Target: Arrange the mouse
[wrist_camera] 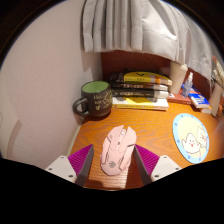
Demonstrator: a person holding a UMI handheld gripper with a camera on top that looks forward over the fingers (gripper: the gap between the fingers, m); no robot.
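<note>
Wooden desk [150,135] by curtains [135,25]; open claw [114,160] seemingly brackets mouse [117,147].

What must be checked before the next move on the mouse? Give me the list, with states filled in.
1. Mouse lies between the fingers: ok.
2. Gripper open, a gap showing at each side of the mouse: ok.
3. Fingers pressing on the mouse: not ok, no contact yet.
4. Round mouse pad bare to receive it: ok.
5. Green mug and stacked books stand beyond the mouse, apart from it: ok.
6. Mouse cable: cannot tell.
</note>
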